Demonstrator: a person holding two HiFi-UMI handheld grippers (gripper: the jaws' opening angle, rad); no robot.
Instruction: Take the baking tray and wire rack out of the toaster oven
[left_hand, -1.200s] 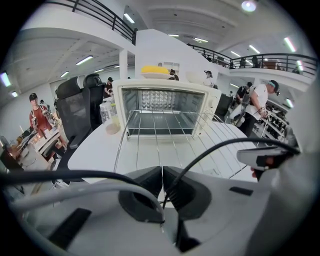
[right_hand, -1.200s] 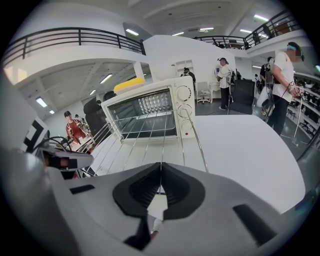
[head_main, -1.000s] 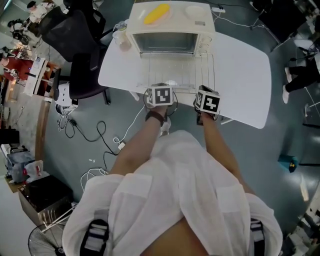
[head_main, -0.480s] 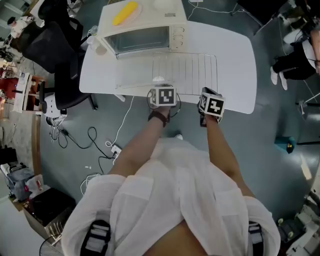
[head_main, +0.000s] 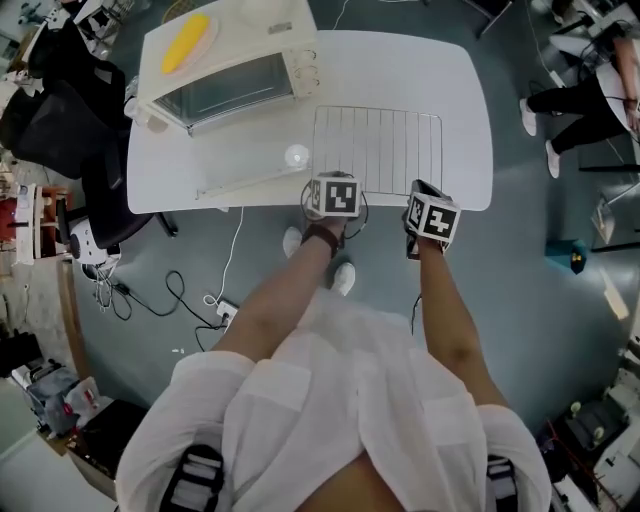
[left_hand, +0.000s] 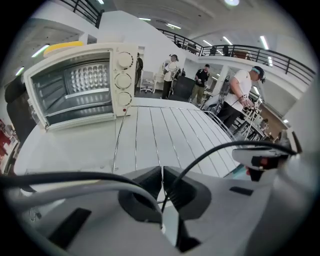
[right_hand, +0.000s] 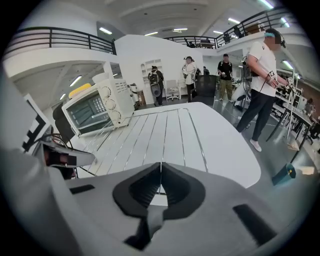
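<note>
The wire rack (head_main: 378, 148) is out of the cream toaster oven (head_main: 225, 70) and spans the white table (head_main: 400, 70) to the oven's right. My left gripper (head_main: 334, 183) is shut on the rack's near edge at its left corner, and my right gripper (head_main: 421, 192) is shut on that edge further right. In the left gripper view the jaws (left_hand: 161, 172) pinch a thin wire of the rack (left_hand: 165, 132). The right gripper view shows the same grip (right_hand: 160, 182) on the rack (right_hand: 162, 135). The oven's glass door (head_main: 250, 165) hangs open. I cannot make out the baking tray.
A yellow object (head_main: 185, 42) lies on the oven's top. A black office chair (head_main: 60, 110) stands left of the table, with cables (head_main: 190, 290) on the floor below it. People stand at the far right (head_main: 590, 90). The table's near edge (head_main: 470, 205) is just beyond my grippers.
Both grippers have carried the wire rack to the right, off the open oven door and onto the table beside the oven. The oven now sits further left in view.
</note>
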